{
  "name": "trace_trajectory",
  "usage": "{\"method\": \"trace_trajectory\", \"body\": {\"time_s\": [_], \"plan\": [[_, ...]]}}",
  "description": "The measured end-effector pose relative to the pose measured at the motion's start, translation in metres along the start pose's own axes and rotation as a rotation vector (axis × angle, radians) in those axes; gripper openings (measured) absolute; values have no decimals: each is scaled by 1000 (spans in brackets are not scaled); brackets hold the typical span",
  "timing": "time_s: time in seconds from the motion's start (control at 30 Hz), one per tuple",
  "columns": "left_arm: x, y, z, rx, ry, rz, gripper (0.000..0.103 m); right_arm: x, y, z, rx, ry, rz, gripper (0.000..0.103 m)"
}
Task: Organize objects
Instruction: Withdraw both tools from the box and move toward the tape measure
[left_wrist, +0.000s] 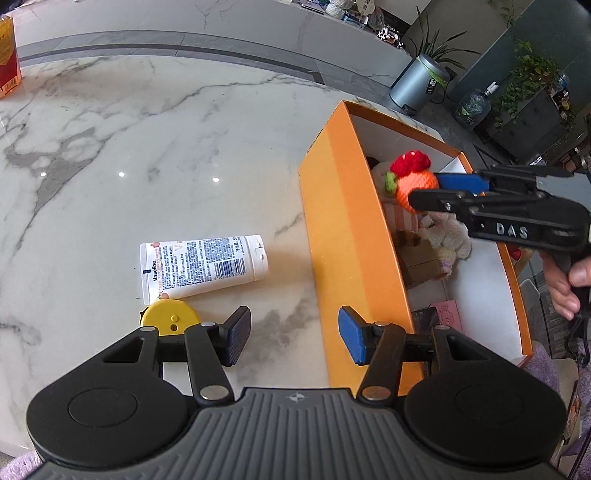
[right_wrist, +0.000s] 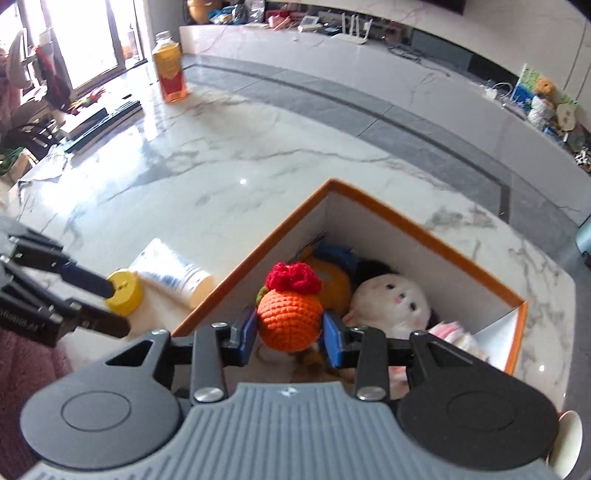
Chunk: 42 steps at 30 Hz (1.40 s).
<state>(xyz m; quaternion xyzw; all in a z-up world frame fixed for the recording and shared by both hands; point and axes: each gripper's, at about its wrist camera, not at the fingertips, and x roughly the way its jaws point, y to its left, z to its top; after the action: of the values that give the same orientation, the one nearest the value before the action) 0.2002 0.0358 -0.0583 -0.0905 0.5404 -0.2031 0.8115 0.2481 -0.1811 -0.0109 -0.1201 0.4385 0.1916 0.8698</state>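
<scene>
Marble worktop (left_wrist: 147, 147) — crocheted orange (right_wrist: 288, 320) pinched in right hand-held gripper (right_wrist: 290, 334) above box (right_wrist: 461, 243); left hand-held gripper (left_wrist: 293, 334) open, tube (left_wrist: 203, 266) just ahead-left.

- The table (left_wrist: 147, 147) is white marble with grey veins and a glossy top.
- An orange box (left_wrist: 343, 229), open at the top and white inside, stands on it near the right edge.
- A white tube (left_wrist: 203, 264) with printed text and a barcode lies flat on the marble, well left of the box.
- A yellow disc (left_wrist: 170, 317) lies just beside the tube's flat end.
- A bottle (right_wrist: 170, 68) of amber liquid stands upright at the far side, well apart from the rest.
</scene>
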Motion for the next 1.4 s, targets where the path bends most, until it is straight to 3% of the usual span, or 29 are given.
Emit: {"method": "trace_trajectory", "body": {"time_s": [0.07, 0.17, 0.2, 0.27, 0.37, 0.6, 0.67, 0.87, 1.0, 1.27, 1.4], "plan": [[-1, 0, -1, 1, 1, 4, 62, 6, -9, 2, 25, -3, -46, 42], [-2, 2, -1, -5, 4, 14, 62, 10, -18, -3, 47, 45, -33, 43], [-1, 3, -1, -8, 5, 17, 62, 11, -21, -7, 65, 68, -23, 46], [0, 4, -1, -12, 8, 19, 62, 9, -23, -17, 106, 97, -4, 61], [1, 2, 0, -8, 10, 17, 62, 12, -20, -32, 133, 159, -9, 71], [-1, -1, -2, -1, 13, 18, 62, 34, -18, -51, 181, 245, -27, 71], [-1, 0, -3, -5, 15, 24, 62, 38, -24, -52, 244, 261, 12, 63], [-1, 4, -4, -18, 17, 26, 62, 31, -30, -60, 368, 324, 57, 62], [1, 1, -4, -9, 19, 17, 62, 31, -27, -63, 461, 312, 133, 62], [-4, 6, -6, -22, 17, 28, 62, 43, -5, -52, 489, 344, 234, 62], [-4, 8, -5, -26, 16, 28, 62, 42, 4, -50, 466, 375, 224, 62]]}}
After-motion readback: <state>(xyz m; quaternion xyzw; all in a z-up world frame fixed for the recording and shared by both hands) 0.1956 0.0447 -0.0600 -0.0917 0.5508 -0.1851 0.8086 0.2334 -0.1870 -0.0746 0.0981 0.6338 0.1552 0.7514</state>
